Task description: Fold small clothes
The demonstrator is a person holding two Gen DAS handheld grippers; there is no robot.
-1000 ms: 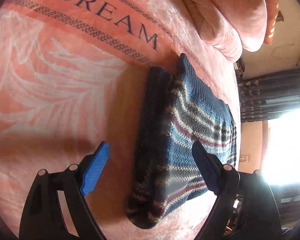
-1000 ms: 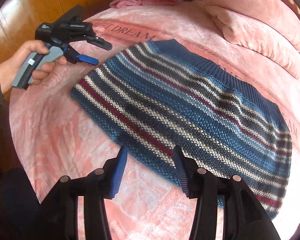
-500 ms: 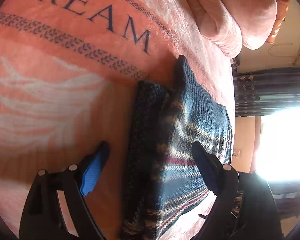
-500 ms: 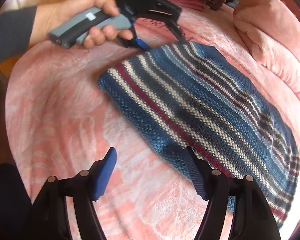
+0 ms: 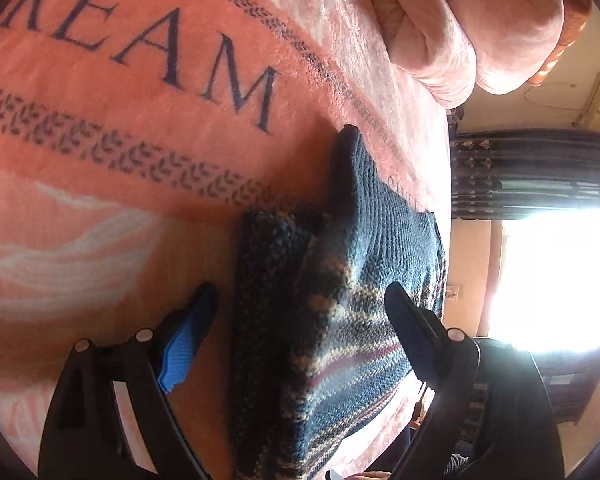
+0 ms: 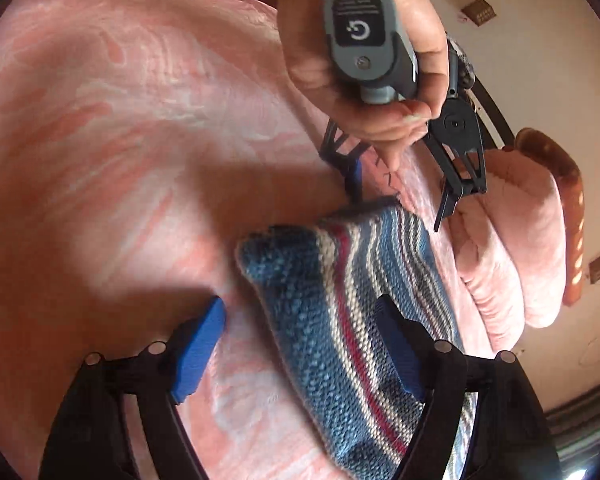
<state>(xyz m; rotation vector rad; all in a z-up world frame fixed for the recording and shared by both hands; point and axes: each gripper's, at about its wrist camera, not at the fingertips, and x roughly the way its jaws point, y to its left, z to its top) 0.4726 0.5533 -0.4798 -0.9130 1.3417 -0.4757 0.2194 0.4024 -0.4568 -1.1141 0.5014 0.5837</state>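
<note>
A blue knitted garment (image 5: 340,320) with cream and dark red stripes lies folded on a pink bed blanket (image 5: 100,240). My left gripper (image 5: 300,304) is open, its fingers straddling the garment's folded edge from above. In the right wrist view the same garment (image 6: 340,320) runs between the wide-open fingers of my right gripper (image 6: 304,324), near one rounded corner. A hand (image 6: 360,60) holds the left gripper (image 6: 400,196) over the garment's far corner. Neither gripper holds any cloth.
The blanket carries dark lettering (image 5: 160,48) and a patterned band. Pink pillows (image 5: 460,20) lie at the bed's head and show again as pillows (image 6: 508,248) in the right wrist view. A bright window and dark curtains (image 5: 520,176) stand beyond the bed's edge.
Both grippers have moved in close to the garment and now straddle its edges. The right gripper opened wider and swung toward the corner, with the hand and left gripper now just ahead.
</note>
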